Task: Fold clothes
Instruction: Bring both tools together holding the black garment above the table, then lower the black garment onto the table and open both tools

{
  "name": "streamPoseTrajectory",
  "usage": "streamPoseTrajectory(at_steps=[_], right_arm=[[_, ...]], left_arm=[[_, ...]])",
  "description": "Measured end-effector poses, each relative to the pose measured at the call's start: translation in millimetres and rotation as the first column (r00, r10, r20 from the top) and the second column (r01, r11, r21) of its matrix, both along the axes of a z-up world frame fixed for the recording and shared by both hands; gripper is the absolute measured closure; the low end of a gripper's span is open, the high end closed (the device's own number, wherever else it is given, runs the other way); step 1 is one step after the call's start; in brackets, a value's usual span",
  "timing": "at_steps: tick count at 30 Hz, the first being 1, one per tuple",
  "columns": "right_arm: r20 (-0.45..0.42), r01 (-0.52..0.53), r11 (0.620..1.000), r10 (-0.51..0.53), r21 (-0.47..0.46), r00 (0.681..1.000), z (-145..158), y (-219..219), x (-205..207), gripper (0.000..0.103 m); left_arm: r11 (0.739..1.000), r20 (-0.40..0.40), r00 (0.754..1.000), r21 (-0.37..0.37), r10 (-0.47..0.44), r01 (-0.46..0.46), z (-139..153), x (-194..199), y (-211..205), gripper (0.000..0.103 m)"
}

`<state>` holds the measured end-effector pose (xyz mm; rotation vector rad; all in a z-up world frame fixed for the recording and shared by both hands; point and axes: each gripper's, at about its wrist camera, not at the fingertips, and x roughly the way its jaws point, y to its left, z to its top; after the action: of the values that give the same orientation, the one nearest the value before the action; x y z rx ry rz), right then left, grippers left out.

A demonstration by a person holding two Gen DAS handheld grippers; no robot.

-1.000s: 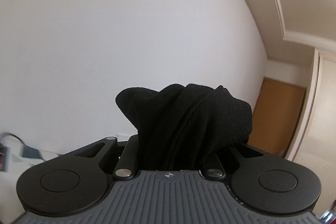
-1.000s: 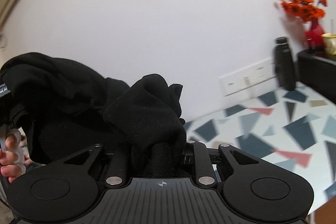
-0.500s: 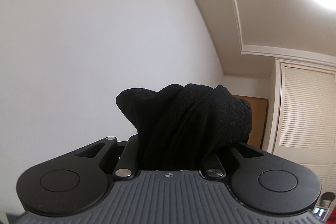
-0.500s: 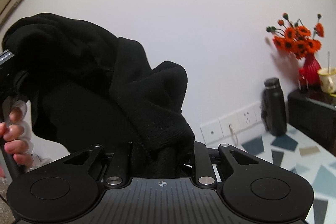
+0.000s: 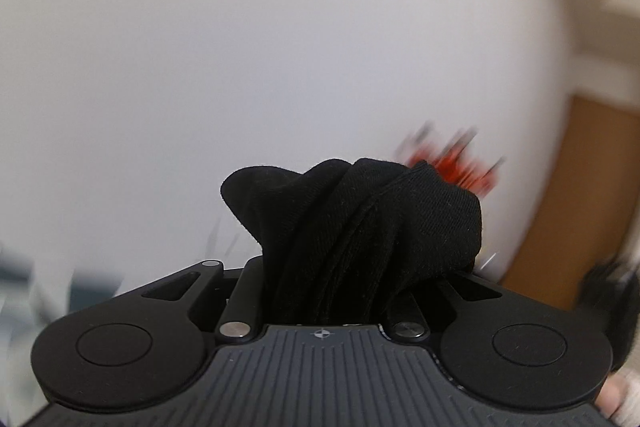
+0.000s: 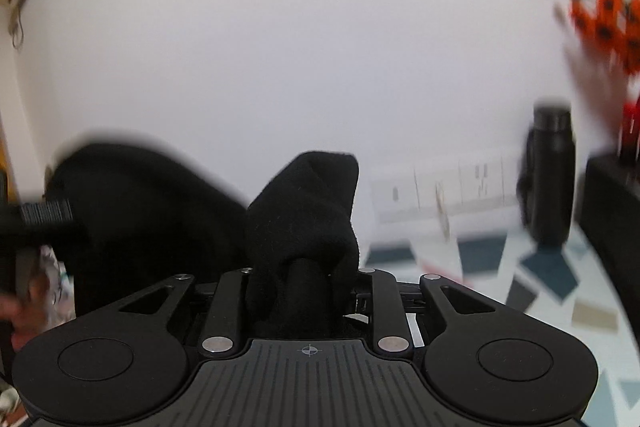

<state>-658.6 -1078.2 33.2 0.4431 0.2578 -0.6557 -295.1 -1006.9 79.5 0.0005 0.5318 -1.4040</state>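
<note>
A black garment (image 5: 360, 227) is bunched up between the jaws of my left gripper (image 5: 324, 291), which is shut on it; the fingertips are hidden under the cloth. My right gripper (image 6: 308, 291) is shut on another part of the same black garment (image 6: 308, 223), held in the air. In the right wrist view the cloth stretches away to the left as a blurred dark mass (image 6: 152, 211) toward the other gripper and a hand (image 6: 24, 307).
A table with a blue, grey and red triangle pattern (image 6: 540, 279) lies low at the right. On it stand a black bottle (image 6: 550, 179) and red flowers in a red vase (image 6: 608, 23). White wall sockets (image 6: 440, 187) sit behind. A brown door (image 5: 576, 195) shows at the right.
Both grippers have swung downward with the garment: the ceiling has left the left view and the table has risen into the right view. The cloth between them hangs lower. Both views are motion-blurred.
</note>
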Motion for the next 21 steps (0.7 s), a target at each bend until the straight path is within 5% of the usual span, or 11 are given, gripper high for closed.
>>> streamPoseTrajectory(at_steps=[2, 5, 8, 12, 17, 19, 21], right_arm=[[-0.05, -0.02, 0.998, 0.023, 0.059, 0.998, -23, -15, -2, 0.081], [-0.086, -0.037, 0.986, 0.052, 0.163, 0.995, -54, -33, -8, 0.081], [-0.078, -0.023, 0.959, 0.047, 0.283, 0.996, -82, -45, -12, 0.081], [-0.12, 0.001, 0.934, 0.045, 0.358, 0.992, -115, -55, -11, 0.081], [-0.187, 0.06, 0.92, 0.014, 0.387, 0.982, -135, -52, -8, 0.072], [-0.214, 0.101, 0.916, -0.017, 0.389, 0.977, -136, -52, -7, 0.061], [-0.233, 0.134, 0.914, -0.045, 0.382, 0.971, -135, -51, -7, 0.045]], left_arm=[[0.987, -0.031, 0.997, 0.147, 0.065, -0.06, -43, -2, -3, 0.09], [0.919, -0.093, 0.986, 0.383, 0.135, -0.09, -109, 2, 28, 0.09], [0.87, -0.089, 0.986, 0.486, 0.143, -0.082, -156, -20, 79, 0.09], [0.831, -0.01, 0.991, 0.545, 0.136, -0.108, -174, -43, 94, 0.09], [0.823, 0.023, 0.99, 0.554, 0.141, -0.13, -155, -44, 99, 0.078], [0.828, 0.054, 0.992, 0.548, 0.11, -0.122, -150, -44, 96, 0.046], [0.841, 0.086, 0.991, 0.525, 0.103, -0.133, -147, -42, 97, 0.031]])
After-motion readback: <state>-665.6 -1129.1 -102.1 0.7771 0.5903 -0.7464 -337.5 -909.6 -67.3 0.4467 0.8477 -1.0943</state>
